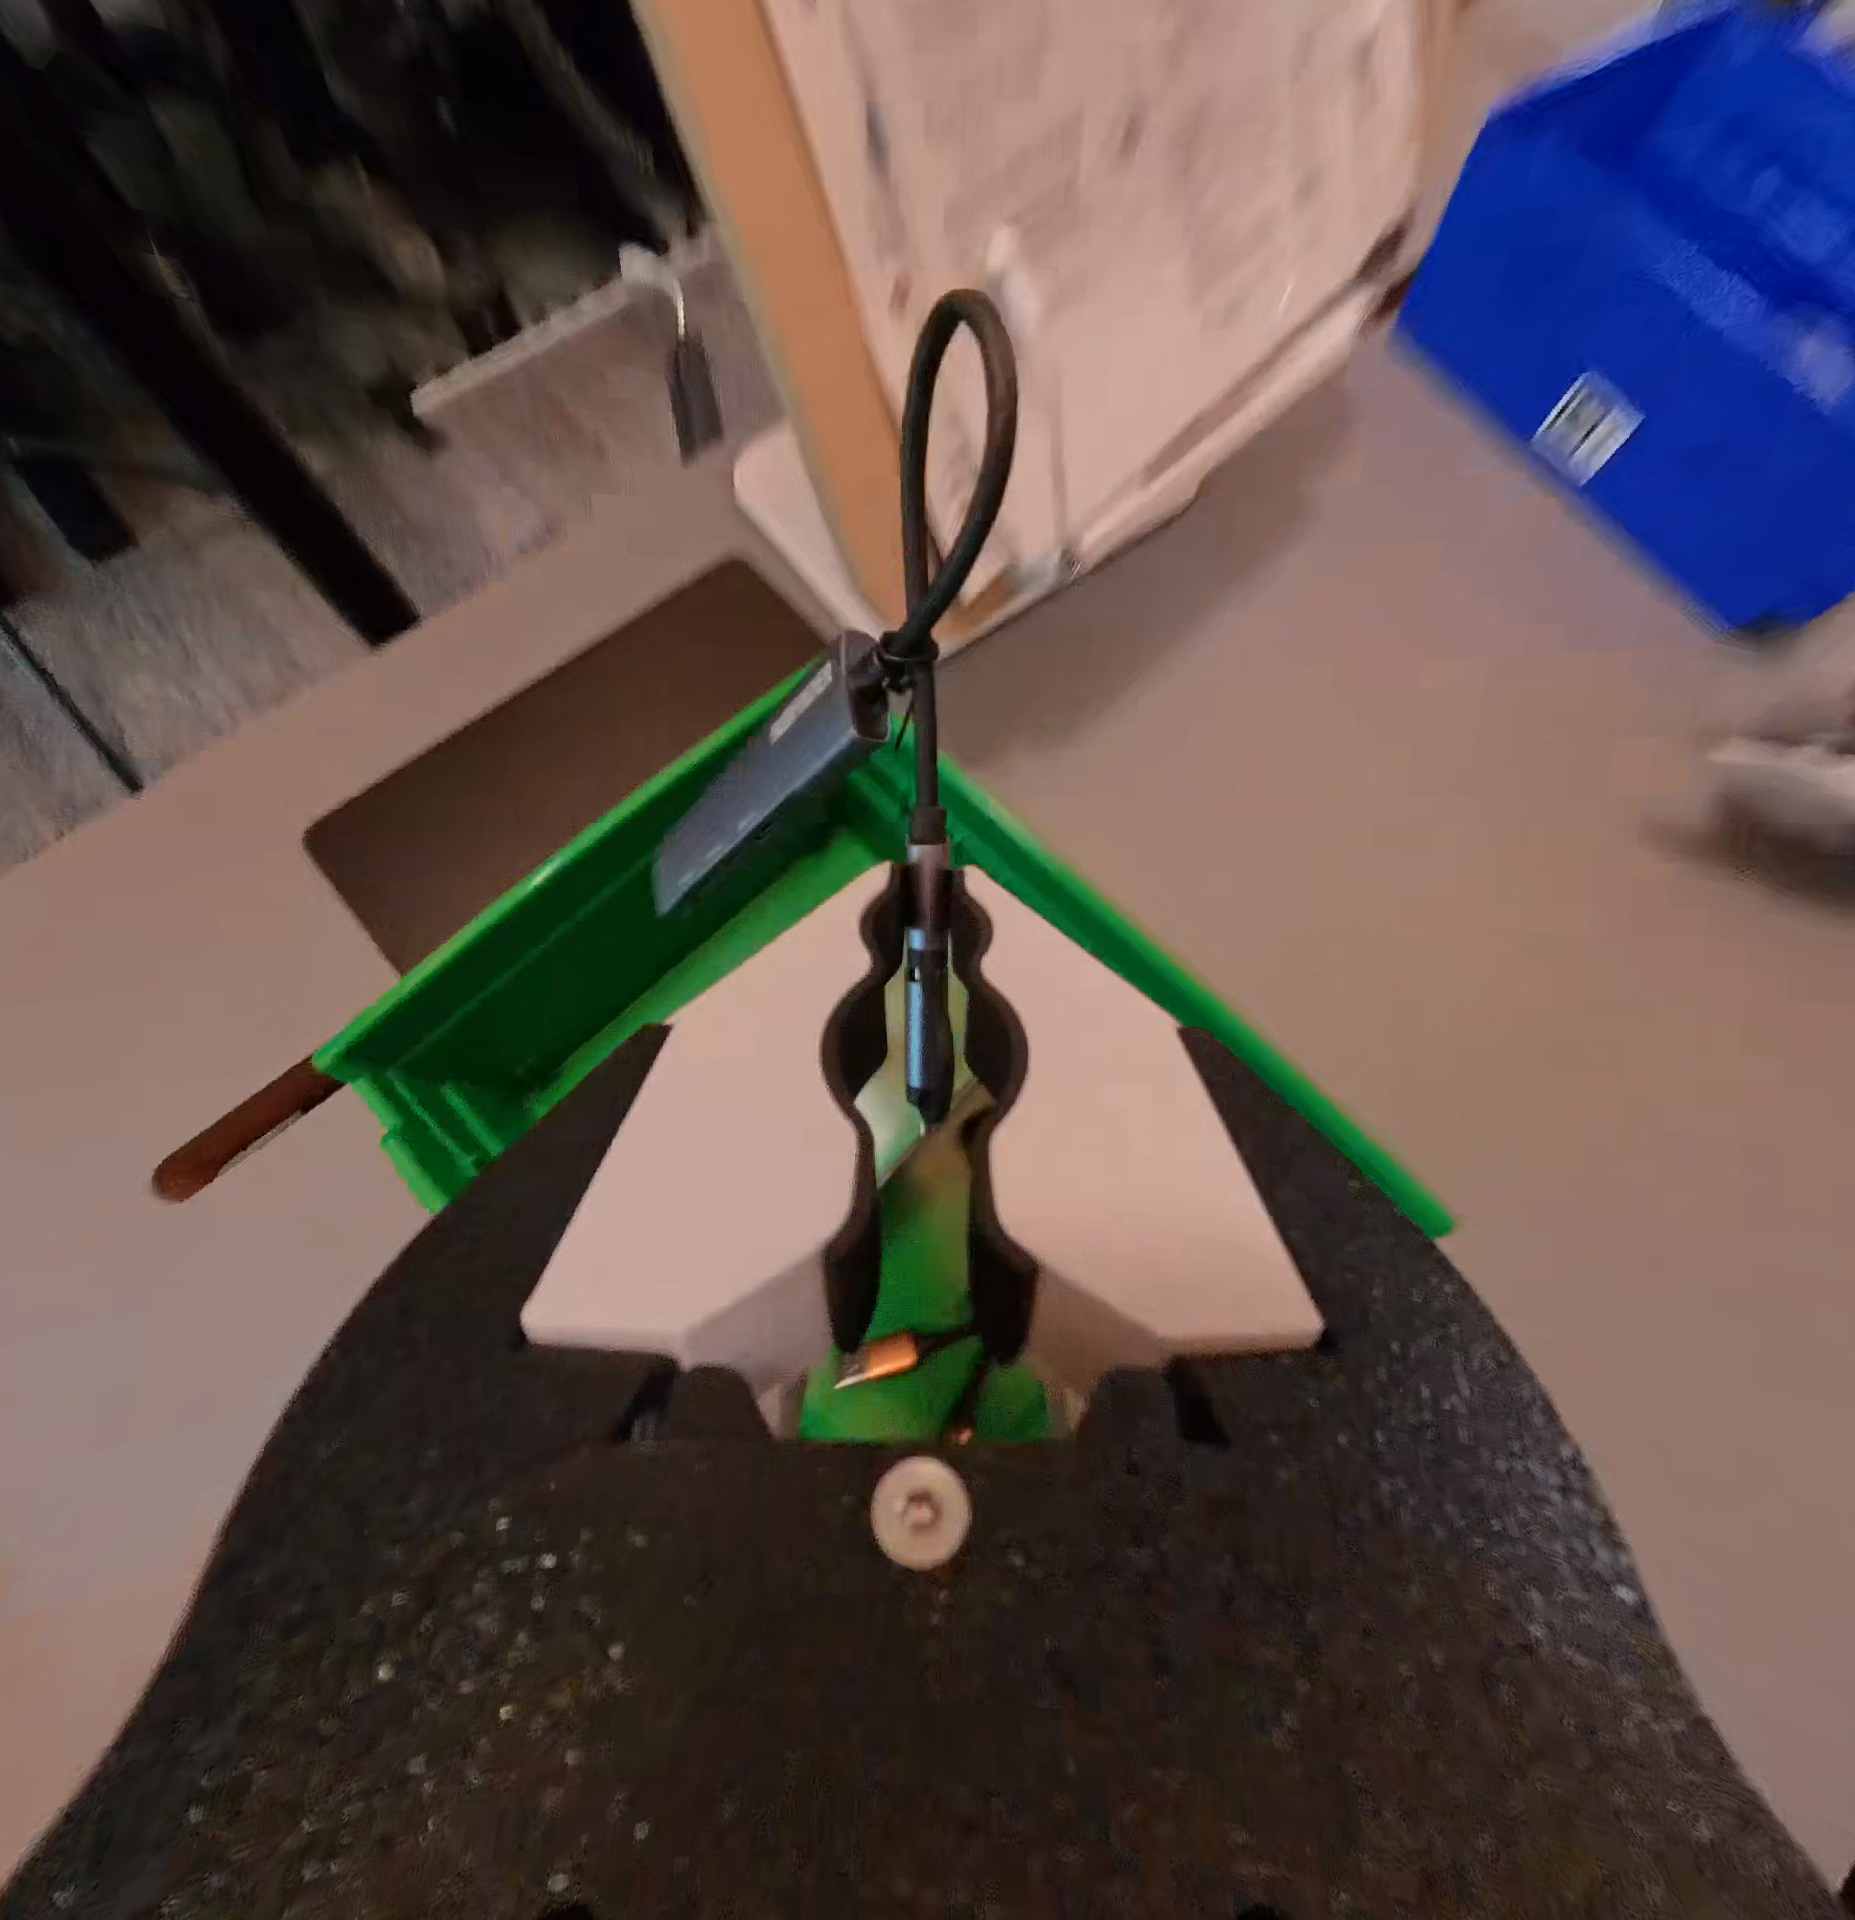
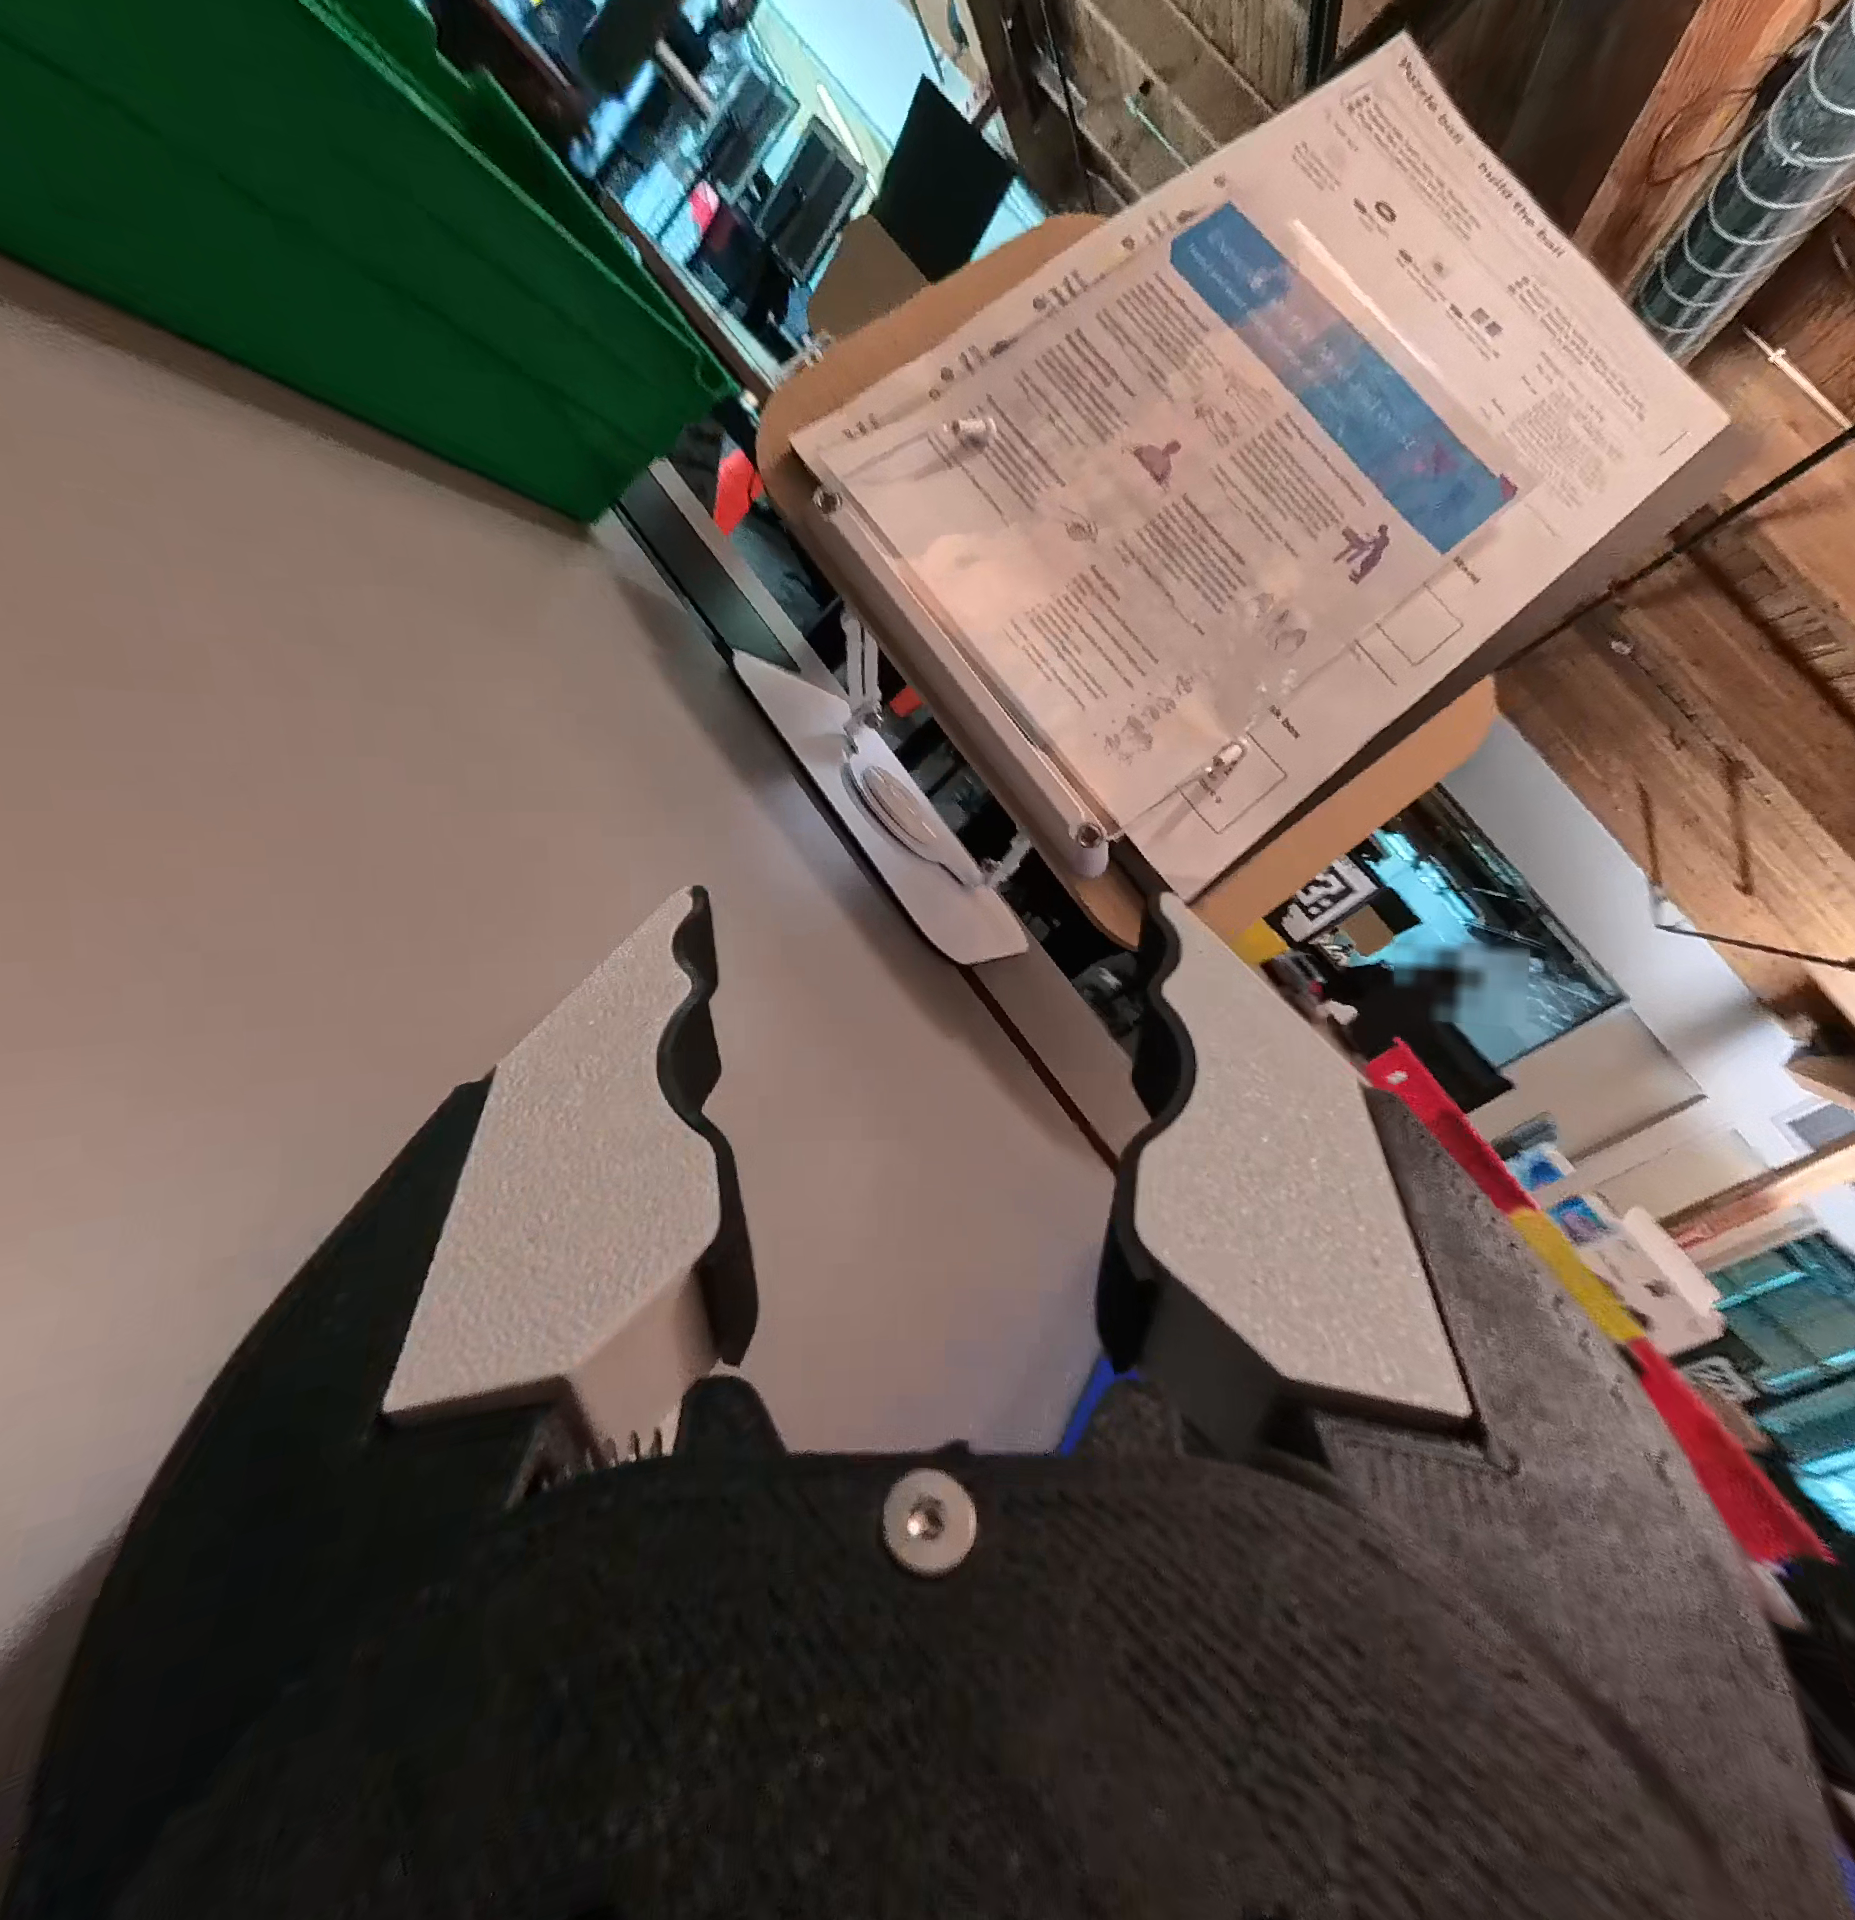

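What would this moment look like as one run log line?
left claw: shut on grey metal cable plug | grey flat hub dangling over green plastic bin | right claw: open, empty, above beige table

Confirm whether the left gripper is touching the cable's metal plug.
Touching. The left wrist view shows the left gripper shut on the metal plug, its dark pads pressed against both sides, while the looped cable rises beyond the fingertips.

A pale beige surface (image 2: 279,727) fills the foreground. Beyond it, rough wooden beams (image 2: 1681,145) and a silver ribbed duct (image 2: 1754,177) run overhead, while bright windows (image 2: 1505,956) light a cluttered workshop behind.
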The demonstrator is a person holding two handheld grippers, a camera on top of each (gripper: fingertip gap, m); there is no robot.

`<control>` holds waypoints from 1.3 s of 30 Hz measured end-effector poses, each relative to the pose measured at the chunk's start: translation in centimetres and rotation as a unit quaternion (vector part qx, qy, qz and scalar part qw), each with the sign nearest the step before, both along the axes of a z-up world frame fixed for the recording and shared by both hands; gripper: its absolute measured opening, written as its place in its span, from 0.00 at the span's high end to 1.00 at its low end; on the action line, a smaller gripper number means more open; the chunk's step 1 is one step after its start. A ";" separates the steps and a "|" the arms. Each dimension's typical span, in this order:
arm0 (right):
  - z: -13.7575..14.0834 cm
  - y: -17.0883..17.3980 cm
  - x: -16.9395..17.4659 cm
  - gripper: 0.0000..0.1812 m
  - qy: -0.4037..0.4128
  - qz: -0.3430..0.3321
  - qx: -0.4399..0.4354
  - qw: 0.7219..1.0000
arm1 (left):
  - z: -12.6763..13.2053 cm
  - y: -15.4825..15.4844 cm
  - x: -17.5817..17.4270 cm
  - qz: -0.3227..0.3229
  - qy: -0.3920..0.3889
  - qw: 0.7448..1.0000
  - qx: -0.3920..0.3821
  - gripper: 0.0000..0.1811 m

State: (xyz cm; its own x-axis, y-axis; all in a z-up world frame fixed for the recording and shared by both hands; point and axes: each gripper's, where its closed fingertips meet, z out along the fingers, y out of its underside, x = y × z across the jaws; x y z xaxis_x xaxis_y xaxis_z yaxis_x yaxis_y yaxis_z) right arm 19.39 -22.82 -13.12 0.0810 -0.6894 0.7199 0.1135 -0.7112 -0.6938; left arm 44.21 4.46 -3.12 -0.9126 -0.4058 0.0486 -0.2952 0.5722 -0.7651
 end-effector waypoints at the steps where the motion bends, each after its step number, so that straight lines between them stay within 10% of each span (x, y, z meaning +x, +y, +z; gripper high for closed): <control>1: 0.0 0.5 -0.1 0.55 0.003 0.012 0.015 1.000 | 1.6 -0.1 -1.0 -0.002 -0.003 0.999 -0.037 0.97; 10: 1.5 7.6 -1.7 0.54 0.024 0.190 0.154 0.969 | 9.5 -4.0 -16.7 -0.206 0.078 0.923 -0.316 0.97; 17: 6.0 9.3 1.3 0.55 -0.041 0.221 0.268 0.937 | 3.5 -11.6 -25.8 -0.306 0.240 0.822 -0.417 0.97; 23: 3.9 7.7 1.2 0.88 -0.066 0.143 0.178 0.971 | -1.0 -15.6 -27.2 -0.273 0.351 0.765 -0.466 0.97; 34: 2.4 8.2 2.0 0.89 0.017 0.160 0.234 0.959 | -1.5 -17.0 -27.7 -0.234 0.333 0.777 -0.480 0.97; 39: 4.0 9.1 1.2 0.88 0.093 0.291 0.568 0.764 | -1.0 -18.0 -27.2 -0.184 0.081 0.872 -0.446 0.71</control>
